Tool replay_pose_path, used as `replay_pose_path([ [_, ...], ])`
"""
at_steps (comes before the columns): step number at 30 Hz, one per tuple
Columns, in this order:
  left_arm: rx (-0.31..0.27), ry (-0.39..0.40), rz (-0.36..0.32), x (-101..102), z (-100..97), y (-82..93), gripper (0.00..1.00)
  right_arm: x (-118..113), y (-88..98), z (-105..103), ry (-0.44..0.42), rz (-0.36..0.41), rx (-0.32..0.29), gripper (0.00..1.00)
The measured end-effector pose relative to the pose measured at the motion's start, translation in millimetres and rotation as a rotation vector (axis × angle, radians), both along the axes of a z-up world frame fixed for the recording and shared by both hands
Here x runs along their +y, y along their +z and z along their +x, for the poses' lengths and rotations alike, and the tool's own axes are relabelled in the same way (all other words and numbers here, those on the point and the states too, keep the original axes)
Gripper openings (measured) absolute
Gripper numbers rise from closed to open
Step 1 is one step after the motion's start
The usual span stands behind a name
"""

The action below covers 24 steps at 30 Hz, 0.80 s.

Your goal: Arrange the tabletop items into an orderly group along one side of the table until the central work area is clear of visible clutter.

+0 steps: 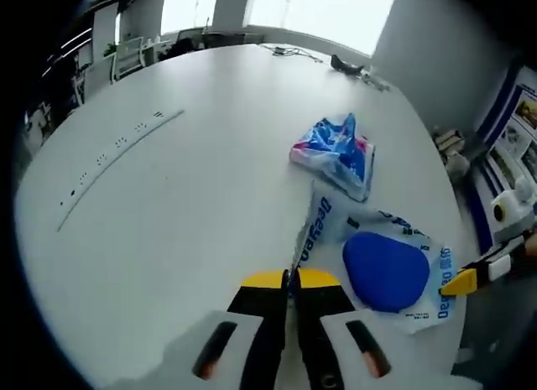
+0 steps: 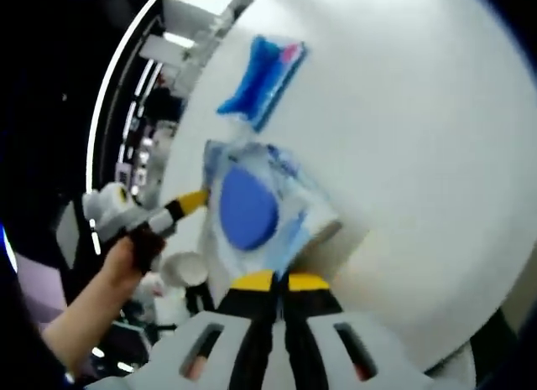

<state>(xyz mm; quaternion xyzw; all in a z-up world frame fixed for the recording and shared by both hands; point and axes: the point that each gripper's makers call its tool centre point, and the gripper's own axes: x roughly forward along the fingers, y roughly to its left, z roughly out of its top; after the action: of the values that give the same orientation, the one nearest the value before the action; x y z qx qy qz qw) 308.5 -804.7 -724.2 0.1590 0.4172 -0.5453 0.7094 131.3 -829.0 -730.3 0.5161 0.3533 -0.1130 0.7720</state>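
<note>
**While both grippers pinch one bag**

Left gripper (image 1: 291, 281) and right gripper (image 2: 273, 283), jaws closed, each grip the white plastic bag with a blue oval (image 1: 386, 268); a crumpled blue-and-white packet (image 1: 336, 153) sits just beyond. I'd drag it slowly, both sides together.

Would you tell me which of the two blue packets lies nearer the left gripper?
The flat clear bag with the solid blue oval, just beside the left gripper; the crumpled blue packet lies farther off.

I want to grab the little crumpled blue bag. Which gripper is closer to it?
Hard to call, probably the left gripper. The crumpled blue bag lies beyond the big blue-and-white bag from both; the right gripper seems slightly farther.
</note>
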Motion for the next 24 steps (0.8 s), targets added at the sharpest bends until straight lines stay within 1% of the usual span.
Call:
replay_pose_path([
  [2,-0.006,0.013,-0.001,4.9,0.4,5.7,0.00,-1.5,5.8,5.0,0.079,-0.066,-0.034,0.00],
  [3,-0.004,0.029,-0.006,7.5,1.5,8.1,0.00,-3.2,7.7,6.0,0.089,-0.079,-0.042,0.00],
  [5,0.010,0.086,-0.047,11.8,3.3,16.9,0.00,-8.4,12.5,8.6,0.075,-0.081,-0.046,0.00],
  [6,0.008,0.122,-0.072,15.8,5.8,22.6,0.00,-11.6,16.2,12.4,0.086,-0.097,-0.061,0.00],
  [8,0.008,0.159,-0.080,23.7,6.9,27.0,0.00,-15.5,20.5,17.8,0.136,-0.153,-0.079,0.00],
  [11,-0.017,0.189,-0.061,37.7,8.0,29.9,0.00,-18.2,29.4,30.4,0.233,-0.244,-0.103,0.00],
  [12,-0.027,0.207,-0.057,43.0,9.1,31.7,0.00,-18.9,31.5,34.1,0.243,-0.255,-0.107,0.00],
  [15,-0.023,0.275,-0.074,53.0,13.2,38.5,0.00,-23.0,39.9,48.8,0.293,-0.314,-0.132,0.00],
  [17,-0.022,0.303,-0.076,59.1,15.1,42.3,0.00,-24.7,44.5,55.9,0.298,-0.320,-0.138,0.00],
  [18,-0.026,0.311,-0.077,61.1,15.7,43.9,0.00,-26.4,47.6,62.3,0.311,-0.333,-0.148,0.00],
  [21,-0.033,0.343,-0.081,66.0,18.6,49.1,0.00,-31.8,50.2,75.6,0.361,-0.378,-0.152,0.00],
  [22,-0.040,0.356,-0.081,68.4,19.6,51.1,0.00,-32.8,50.7,79.8,0.372,-0.383,-0.154,0.00],
  [23,-0.044,0.361,-0.076,69.7,19.7,51.6,0.00,-33.7,50.9,84.0,0.389,-0.391,-0.155,0.00],
  [24,-0.052,0.365,-0.070,71.8,20.1,51.9,0.00,-35.9,49.7,88.5,0.430,-0.417,-0.148,0.00],
])
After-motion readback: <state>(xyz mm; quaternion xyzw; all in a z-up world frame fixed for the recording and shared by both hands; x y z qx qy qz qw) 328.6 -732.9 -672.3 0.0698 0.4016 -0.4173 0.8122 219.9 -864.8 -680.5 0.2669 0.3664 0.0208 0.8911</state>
